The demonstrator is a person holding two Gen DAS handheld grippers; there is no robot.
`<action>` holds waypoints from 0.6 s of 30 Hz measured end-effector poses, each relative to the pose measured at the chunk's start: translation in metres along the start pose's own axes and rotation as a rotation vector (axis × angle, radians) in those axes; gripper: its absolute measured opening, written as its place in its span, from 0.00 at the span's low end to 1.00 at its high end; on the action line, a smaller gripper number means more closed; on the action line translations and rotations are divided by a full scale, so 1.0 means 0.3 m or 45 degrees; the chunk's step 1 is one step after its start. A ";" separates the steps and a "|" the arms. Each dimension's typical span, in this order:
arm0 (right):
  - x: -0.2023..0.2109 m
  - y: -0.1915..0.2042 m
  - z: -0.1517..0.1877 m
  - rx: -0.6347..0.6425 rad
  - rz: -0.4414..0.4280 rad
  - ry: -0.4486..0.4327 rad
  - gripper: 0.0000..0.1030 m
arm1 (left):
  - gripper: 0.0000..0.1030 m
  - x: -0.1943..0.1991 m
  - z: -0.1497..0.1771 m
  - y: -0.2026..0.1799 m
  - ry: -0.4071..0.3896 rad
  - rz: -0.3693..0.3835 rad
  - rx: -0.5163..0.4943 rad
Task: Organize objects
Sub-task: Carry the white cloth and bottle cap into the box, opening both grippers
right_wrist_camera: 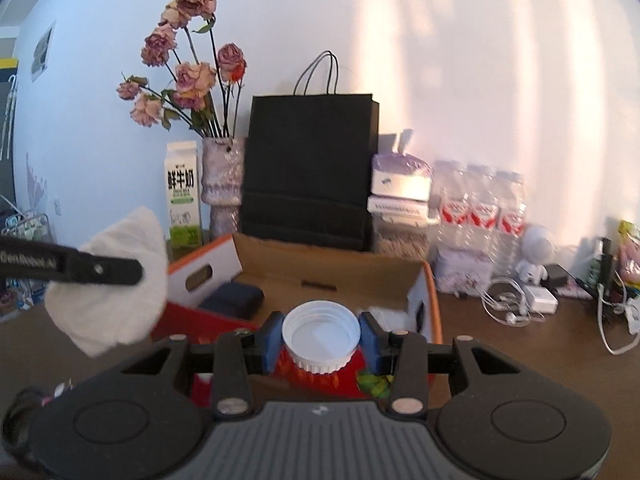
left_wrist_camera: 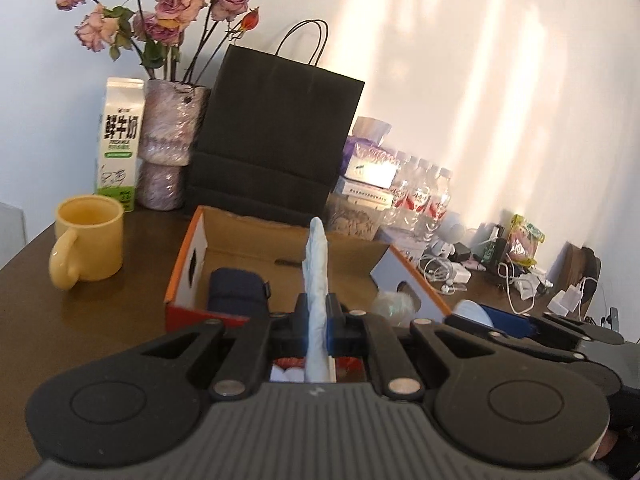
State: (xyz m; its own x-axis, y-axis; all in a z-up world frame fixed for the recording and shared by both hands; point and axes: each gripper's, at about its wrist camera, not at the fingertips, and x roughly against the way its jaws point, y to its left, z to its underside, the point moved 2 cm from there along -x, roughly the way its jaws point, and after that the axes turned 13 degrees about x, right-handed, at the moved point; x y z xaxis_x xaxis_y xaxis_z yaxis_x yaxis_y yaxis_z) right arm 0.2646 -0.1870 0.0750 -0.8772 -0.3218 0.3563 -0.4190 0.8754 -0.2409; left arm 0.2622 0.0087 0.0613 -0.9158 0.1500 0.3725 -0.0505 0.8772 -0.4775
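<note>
Near the left edge of the dark brown wooden table point(left_wrist_camera: 100, 320) a pale yellow ceramic mug point(left_wrist_camera: 86, 240) stands by itself, with a white and green milk carton point(left_wrist_camera: 119, 140) and a glazed vase of dried pink roses point(left_wrist_camera: 168, 144) behind it along the back edge. None of these looks sorted yet.

In the middle sits the open cardboard box with orange-edged flaps point(left_wrist_camera: 240, 248). So far I can make out only a dark navy zipped pouch point(left_wrist_camera: 236, 286) lying at its left end; the rest of its floor looks mostly bare, so the tidying seems barely underway.

Over the box's near edge, the left gripper point(left_wrist_camera: 318, 320) is pressed together on a crumpled white tissue point(left_wrist_camera: 318, 264), which stands up between its pads. Just to its right, the right gripper point(right_wrist_camera: 320, 338) pinches a white ribbed plastic lid point(right_wrist_camera: 320, 336), open side up, between its blue pads, above a red package below whose nature I cannot tell.

Both held items are probably bound for the box. Toward the right edge, a tangle of white cables and chargers point(right_wrist_camera: 520, 300) and a pack of water bottles point(right_wrist_camera: 480, 208) remain loose, so much appears left.
</note>
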 end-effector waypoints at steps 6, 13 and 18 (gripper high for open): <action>-0.123 0.000 -0.074 -0.021 -0.006 -0.023 0.38 | 0.08 -0.104 -0.057 -0.009 -0.030 0.008 0.035; -0.269 -0.016 -0.122 -0.039 -0.006 -0.020 0.38 | 0.08 -0.228 -0.119 -0.022 -0.059 0.009 0.076; -0.372 -0.041 -0.145 -0.070 -0.007 -0.012 0.38 | 0.08 -0.329 -0.154 -0.029 -0.060 -0.031 0.051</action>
State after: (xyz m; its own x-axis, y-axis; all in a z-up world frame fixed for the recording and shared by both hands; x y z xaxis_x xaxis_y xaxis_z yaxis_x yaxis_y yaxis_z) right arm 0.3778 -0.1462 0.0776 -0.8772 -0.3300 0.3487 -0.4107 0.8920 -0.1889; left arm 0.3714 0.0074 0.0656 -0.9318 0.1061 0.3471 -0.0883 0.8613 -0.5004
